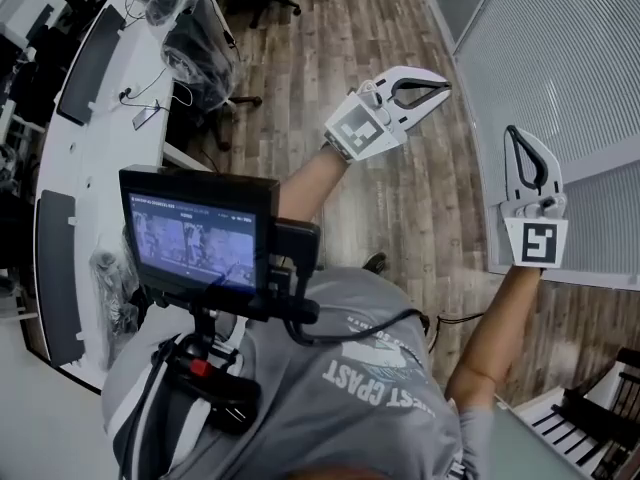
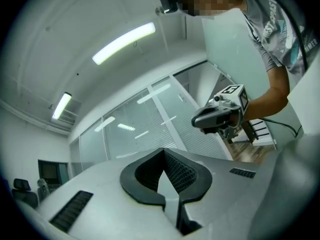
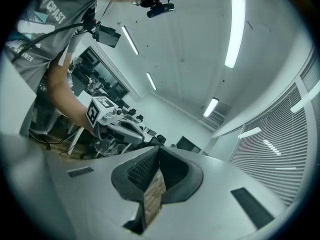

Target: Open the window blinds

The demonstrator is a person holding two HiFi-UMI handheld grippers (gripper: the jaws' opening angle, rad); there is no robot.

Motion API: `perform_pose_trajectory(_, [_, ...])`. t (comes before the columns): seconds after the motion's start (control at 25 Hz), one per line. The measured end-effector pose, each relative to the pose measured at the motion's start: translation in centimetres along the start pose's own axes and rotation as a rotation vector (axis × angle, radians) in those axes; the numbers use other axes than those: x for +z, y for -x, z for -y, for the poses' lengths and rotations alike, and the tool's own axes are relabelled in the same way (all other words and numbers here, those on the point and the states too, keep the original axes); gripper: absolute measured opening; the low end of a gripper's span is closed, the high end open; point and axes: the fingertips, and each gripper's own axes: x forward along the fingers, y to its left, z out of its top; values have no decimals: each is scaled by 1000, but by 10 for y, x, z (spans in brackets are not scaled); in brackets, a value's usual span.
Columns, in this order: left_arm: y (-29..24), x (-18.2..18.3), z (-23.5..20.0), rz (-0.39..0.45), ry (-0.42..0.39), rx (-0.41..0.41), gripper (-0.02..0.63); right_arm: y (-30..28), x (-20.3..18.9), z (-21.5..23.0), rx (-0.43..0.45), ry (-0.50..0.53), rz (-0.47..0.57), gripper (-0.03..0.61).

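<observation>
Closed white window blinds (image 1: 560,58) fill the glass wall at the upper right of the head view, and a lower section (image 1: 600,218) sits behind a white sill. My left gripper (image 1: 445,88) is held out over the wooden floor, short of the blinds, its jaws together with nothing in them. To its right, my right gripper (image 1: 512,130) points at the blinds, also shut and empty. In the left gripper view the blinds (image 2: 145,129) lie ahead beyond my left gripper (image 2: 163,151), with my right gripper (image 2: 217,116) alongside. The right gripper view has my right gripper (image 3: 159,148), blinds (image 3: 285,154) at right and my left gripper (image 3: 122,126) at left.
A long white desk (image 1: 110,88) with monitors runs down the left, with plastic-covered chairs (image 1: 195,43) beside it. A small screen (image 1: 195,233) is mounted on the person's chest rig. Wooden floor (image 1: 330,28) lies between desk and window. A keyboard-like rack (image 1: 575,418) stands at lower right.
</observation>
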Motion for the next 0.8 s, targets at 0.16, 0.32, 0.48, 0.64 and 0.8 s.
perform_pose_trajectory(0.16, [-60,-48,-8,-180,-7,-27,3,-10,-40,36,19,1,24,3])
perform_pose_trajectory(0.32, [-128,-99,-22,-355,-217,6,3,-25,-105,88,40,-43,15,3])
perform_pose_trajectory(0.48, [-203,-141,-44,-429,-397,8,3,-54,-174,144,64,-54,21,3])
perform_pose_trajectory(0.64, [-202,-146,-41,-427,-388,-2,3,-59,-180,145,60,-68,32,3])
perform_pose_trajectory(0.8, [-202,-138,-37,-410,-384,-5,3,-56,-178,144,54,-63,31,3])
